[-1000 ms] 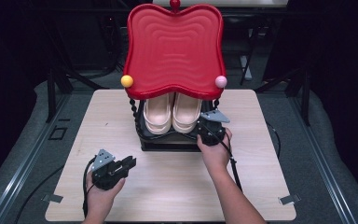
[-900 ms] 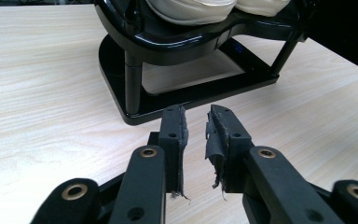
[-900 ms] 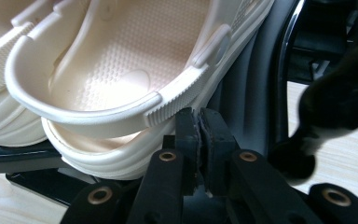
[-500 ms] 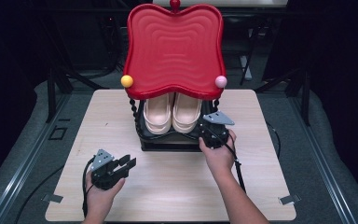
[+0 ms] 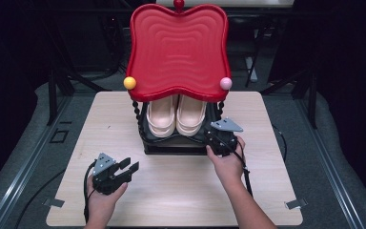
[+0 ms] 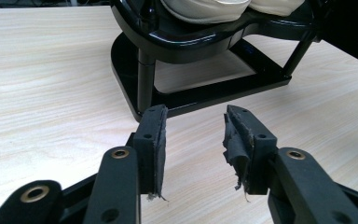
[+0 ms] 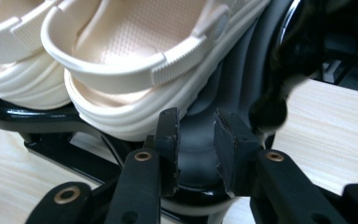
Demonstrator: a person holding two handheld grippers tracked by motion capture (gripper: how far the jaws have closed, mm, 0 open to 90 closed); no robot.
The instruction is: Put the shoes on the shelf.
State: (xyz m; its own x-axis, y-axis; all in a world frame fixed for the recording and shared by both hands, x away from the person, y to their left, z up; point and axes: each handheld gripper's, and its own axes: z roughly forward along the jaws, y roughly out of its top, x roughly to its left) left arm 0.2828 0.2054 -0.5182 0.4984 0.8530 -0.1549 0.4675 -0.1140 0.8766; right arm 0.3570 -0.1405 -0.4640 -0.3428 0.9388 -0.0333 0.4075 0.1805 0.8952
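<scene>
Right claw (image 7: 196,126) sits partly apart at the black shoe rack's (image 5: 171,143) lower-shelf rim beside the cream shoes (image 5: 176,117), gripping nothing; left claw (image 6: 193,135) gapes empty over the counter (image 5: 181,186).

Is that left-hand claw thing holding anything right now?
No: in the left gripper view, the left gripper has its jaws spread apart with just bare table between them.

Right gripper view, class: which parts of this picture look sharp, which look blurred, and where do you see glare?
In the right gripper view, the cream ridged rubber sandals and the right gripper look sharp; the glossy black rack post at upper right is smeared and blurred, with a white glare patch; the black shelf rim carries thin highlights.
</scene>
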